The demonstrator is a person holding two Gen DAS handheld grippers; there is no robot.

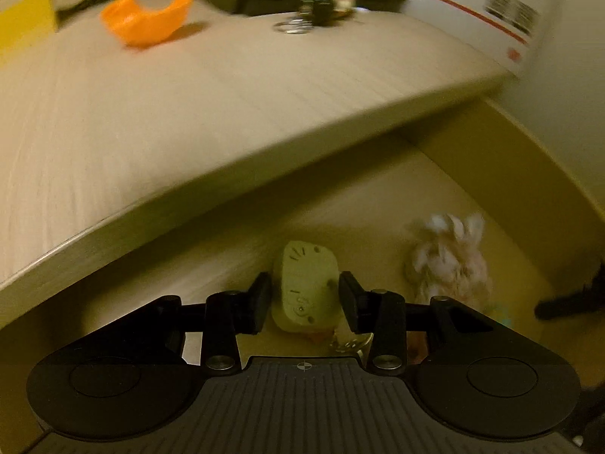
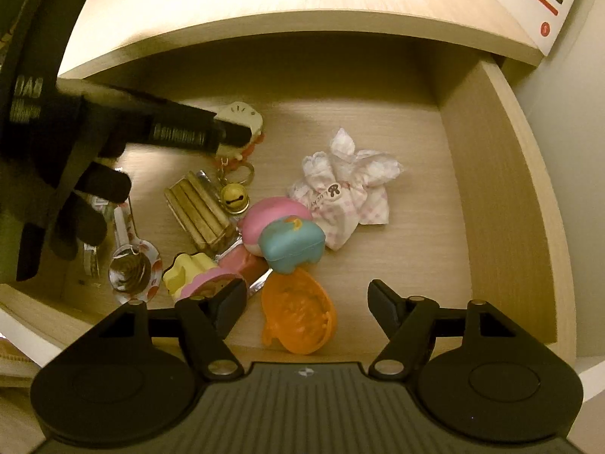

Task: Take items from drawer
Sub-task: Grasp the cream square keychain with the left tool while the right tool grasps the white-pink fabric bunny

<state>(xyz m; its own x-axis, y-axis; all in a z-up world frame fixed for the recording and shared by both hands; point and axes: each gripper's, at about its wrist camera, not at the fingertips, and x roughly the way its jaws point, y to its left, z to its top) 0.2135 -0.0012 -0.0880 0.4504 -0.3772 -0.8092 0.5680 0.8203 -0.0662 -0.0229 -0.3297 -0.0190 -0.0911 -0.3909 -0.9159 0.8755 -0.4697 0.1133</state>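
The open drawer (image 2: 503, 174) sits under the front edge of the pale wood surface (image 1: 189, 113). Inside it, the left gripper (image 1: 305, 299) has its two pads on either side of a cream toast-shaped charm (image 1: 304, 287) lying near the drawer's back left part; the left pad touches it, while a small gap shows at the right pad, so I cannot tell whether the grip is firm. From the right wrist view this gripper (image 2: 227, 136) reaches in from the left, held by a black-gloved hand (image 2: 75, 196).

The right gripper (image 2: 304, 302) hovers above the drawer's front edge, jaws spread wide and holding nothing. Beneath it lies an orange shell (image 2: 298, 312). Near the drawer's middle are a teal and pink squishy toy (image 2: 283, 234), a white and pink cloth pouch (image 2: 348, 193), a gold bell (image 2: 234, 198), a bundle of tan sticks (image 2: 200, 212), a patterned spoon (image 2: 134, 265) and a yellow and pink toy (image 2: 196, 276).

On the surface rest an orange piece (image 1: 147, 19) and a dark keychain (image 1: 314, 7), near the back edge.
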